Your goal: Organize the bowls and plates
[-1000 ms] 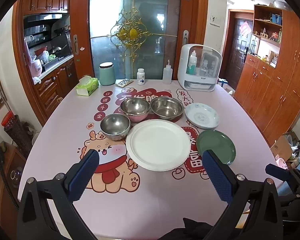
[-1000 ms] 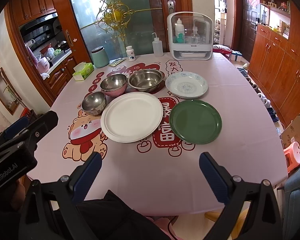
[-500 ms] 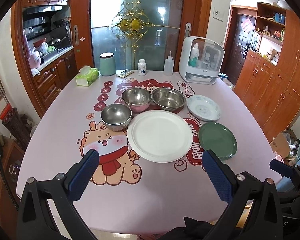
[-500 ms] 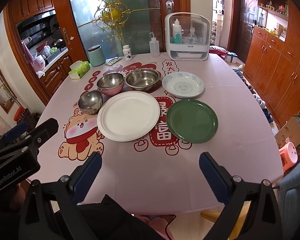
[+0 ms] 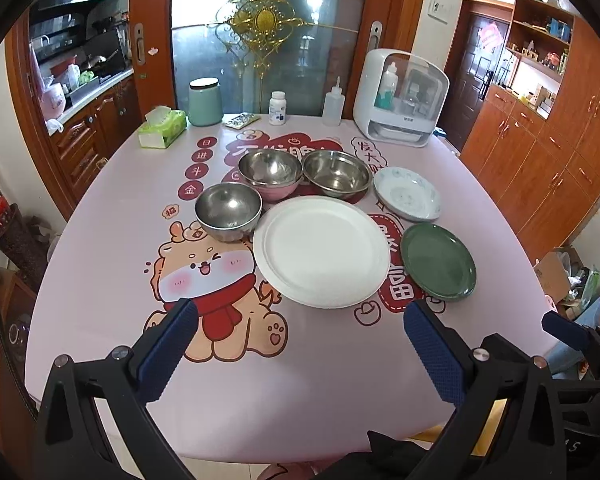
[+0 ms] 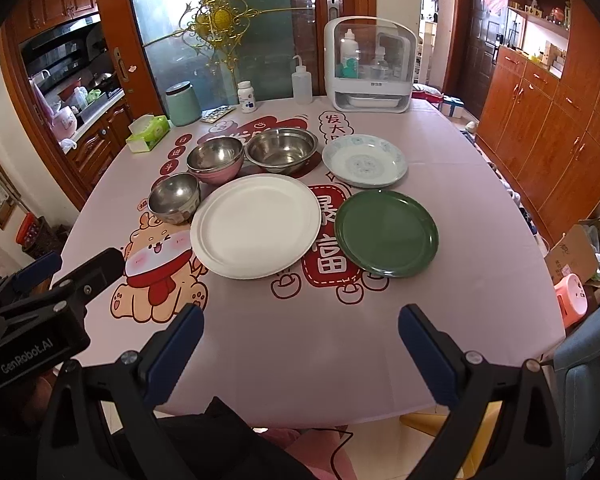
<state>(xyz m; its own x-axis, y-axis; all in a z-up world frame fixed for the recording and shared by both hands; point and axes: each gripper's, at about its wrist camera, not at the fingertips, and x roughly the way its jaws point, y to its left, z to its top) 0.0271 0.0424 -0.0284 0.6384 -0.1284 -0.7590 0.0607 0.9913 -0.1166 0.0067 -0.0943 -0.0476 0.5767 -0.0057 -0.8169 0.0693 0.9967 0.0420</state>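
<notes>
On the pink table a large white plate (image 5: 322, 250) (image 6: 256, 224) lies in the middle. A green plate (image 5: 438, 261) (image 6: 386, 233) lies to its right. A patterned white plate (image 5: 406, 199) (image 6: 364, 161) lies behind the green one. Three steel bowls stand behind and left of the white plate: a small one (image 5: 228, 210) (image 6: 175, 197), one with a pink outside (image 5: 270, 172) (image 6: 215, 159), and a wide one (image 5: 337, 173) (image 6: 281, 149). My left gripper (image 5: 300, 350) and my right gripper (image 6: 300, 354) are open and empty, above the table's near edge.
At the table's far edge stand a tissue pack (image 5: 163, 132), a green canister (image 5: 205, 102), a pill bottle (image 5: 277, 108), a squeeze bottle (image 5: 333, 104) and a white sterilizer box (image 5: 400, 98). Wooden cabinets (image 5: 540, 140) line the right wall. A cardboard box (image 6: 576, 256) sits on the floor.
Both grippers have drawn back and risen a little, so the table looks slightly farther and more of its near edge shows. Nothing on the table has moved.
</notes>
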